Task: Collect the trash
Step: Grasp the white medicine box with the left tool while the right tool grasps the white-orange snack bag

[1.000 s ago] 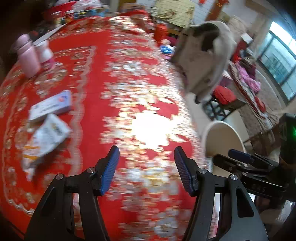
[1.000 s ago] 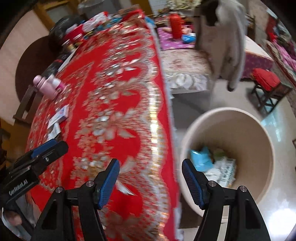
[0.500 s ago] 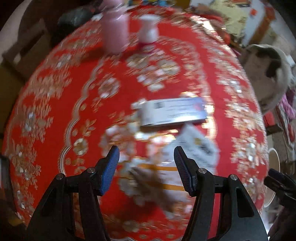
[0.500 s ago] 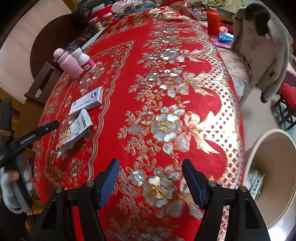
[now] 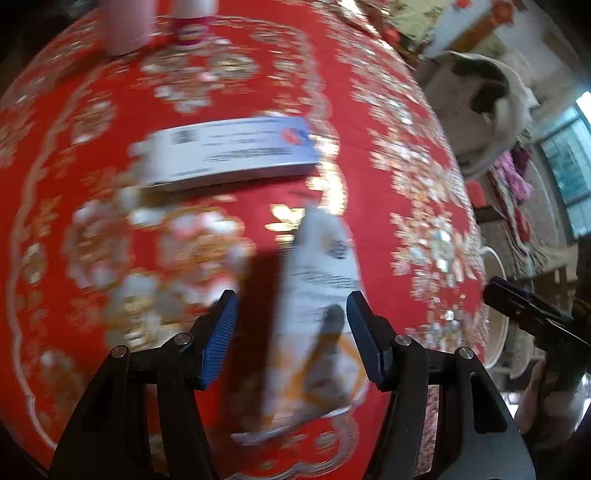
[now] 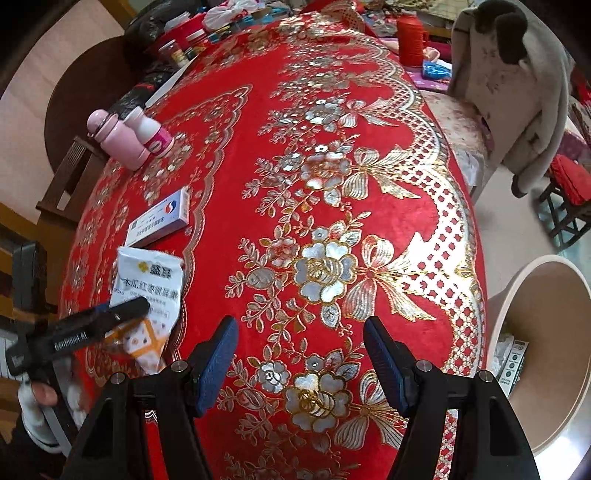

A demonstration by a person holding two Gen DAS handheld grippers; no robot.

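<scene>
Swinging away from the table edge over the past second, my left claw now hangs low over the white snack packet, jaws spread wide with the packet lying between them but not yet pinched; the view is blurred. Just ahead of the packet lies the flat medicine box, and farther ahead stand two pink bottles. From my right wrist, my right claw is also gaping and holds nothing, poised above the red tablecloth; the packet and box sit well off to its left, the bin to its right. I judge the job partway done: some litter already lies in the bin, while packet and box remain.
</scene>
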